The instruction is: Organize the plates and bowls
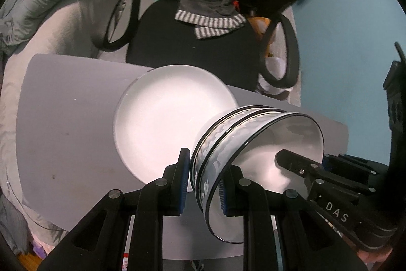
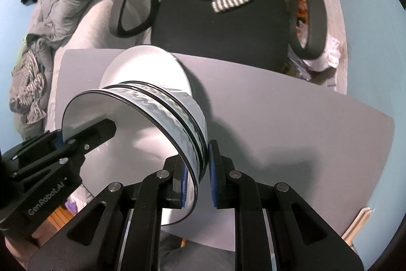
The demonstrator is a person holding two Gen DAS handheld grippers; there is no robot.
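Seen from the left gripper (image 1: 205, 182), bedding in grey and white (image 1: 45, 6) is being shown piled far off to its left, beyond the edge of a grey tabletop (image 1: 63, 123). Straight ahead of the fingers a white plate (image 1: 165, 118) is lying flat on that surface, and past it a black office chair (image 1: 192, 42) is being kept close to the table's far edge, a grey garment with striped trim (image 1: 210, 6) draped over its back. To the right, a pale blue floor (image 1: 342, 55) is being shown.

A stack of nested bowls (image 1: 253, 144), white with a patterned band and dark rims, is being held tilted above the table, just right of the plate. Its near wall is being pinched between the left gripper's pads, one finger outside and one inside.

From the right gripper (image 2: 198, 179), the same bowls are seen to the left of centre, their opposite wall being clamped between its blue pads (image 2: 214, 184). Bare grey tabletop is stretching away to its right, with blue floor beyond and a strip of wooden trim (image 2: 360, 222) at the lower right.
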